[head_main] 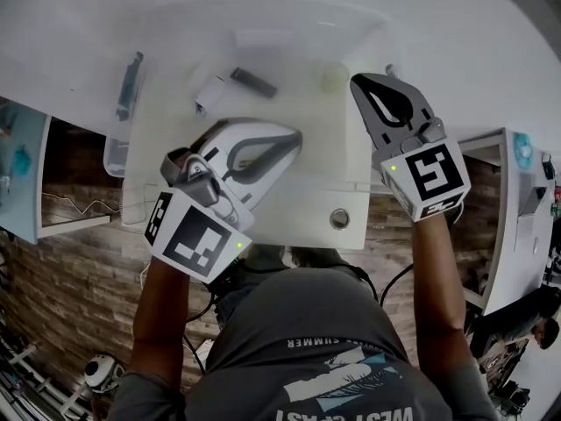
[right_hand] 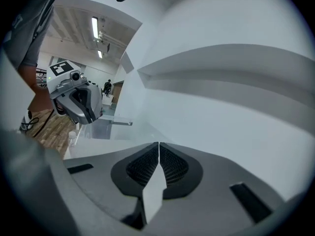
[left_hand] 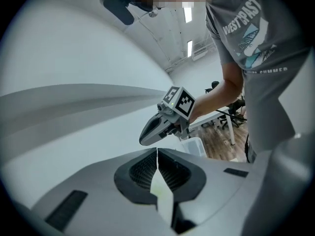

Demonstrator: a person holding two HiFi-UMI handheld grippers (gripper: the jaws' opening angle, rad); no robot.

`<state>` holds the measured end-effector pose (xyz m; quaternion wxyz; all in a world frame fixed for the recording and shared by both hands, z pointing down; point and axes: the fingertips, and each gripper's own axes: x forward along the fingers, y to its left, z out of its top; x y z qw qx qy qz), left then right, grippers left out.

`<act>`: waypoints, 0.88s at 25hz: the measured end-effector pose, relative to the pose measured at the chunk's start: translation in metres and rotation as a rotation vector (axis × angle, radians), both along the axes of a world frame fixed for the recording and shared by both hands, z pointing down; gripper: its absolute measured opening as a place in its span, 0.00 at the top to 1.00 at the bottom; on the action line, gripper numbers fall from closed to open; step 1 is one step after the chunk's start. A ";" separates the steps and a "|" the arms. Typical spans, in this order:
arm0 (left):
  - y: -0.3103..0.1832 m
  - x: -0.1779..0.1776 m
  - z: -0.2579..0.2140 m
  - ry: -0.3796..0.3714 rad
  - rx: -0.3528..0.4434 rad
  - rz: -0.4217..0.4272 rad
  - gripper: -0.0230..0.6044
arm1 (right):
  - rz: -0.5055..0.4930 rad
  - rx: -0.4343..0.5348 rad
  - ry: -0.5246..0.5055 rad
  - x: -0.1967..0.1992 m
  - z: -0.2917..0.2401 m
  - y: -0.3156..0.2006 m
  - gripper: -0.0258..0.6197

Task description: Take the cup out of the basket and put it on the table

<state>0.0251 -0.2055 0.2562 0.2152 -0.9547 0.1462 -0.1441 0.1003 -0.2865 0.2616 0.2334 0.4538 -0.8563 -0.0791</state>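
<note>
A frosted, see-through basket [head_main: 149,182] stands on the white table [head_main: 456,51] right in front of me. A pale round thing [head_main: 333,77] at its far right may be the cup; it is too blurred to tell. My left gripper [head_main: 295,135] hovers over the basket's middle with its jaws shut and nothing between them. My right gripper [head_main: 355,82] is over the basket's far right corner, close to the pale round thing, also shut and empty. In the left gripper view my left gripper [left_hand: 157,154] shows closed pads, with the right gripper [left_hand: 162,124] ahead. In the right gripper view my right gripper [right_hand: 158,147] is closed too.
Inside the basket lie a small white object [head_main: 210,93] and a dark bar-shaped one [head_main: 254,82]. A blue tool [head_main: 130,86] sits at the basket's left side. A round metal fitting [head_main: 339,218] is near the front edge. Wooden floor and cables lie below the table.
</note>
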 end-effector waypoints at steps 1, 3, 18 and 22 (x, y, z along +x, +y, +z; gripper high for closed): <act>-0.002 0.001 0.002 -0.004 -0.006 -0.001 0.95 | 0.001 -0.015 0.002 0.001 0.006 -0.005 0.94; -0.006 0.002 0.007 -0.006 -0.025 -0.008 0.95 | 0.002 -0.047 0.013 0.003 0.019 -0.015 0.94; -0.030 -0.009 0.034 -0.005 -0.122 -0.045 0.95 | 0.038 -0.296 0.086 0.015 0.120 -0.082 0.86; -0.038 -0.012 0.038 -0.001 -0.132 -0.043 0.94 | 0.065 -0.358 0.106 0.021 0.146 -0.097 0.83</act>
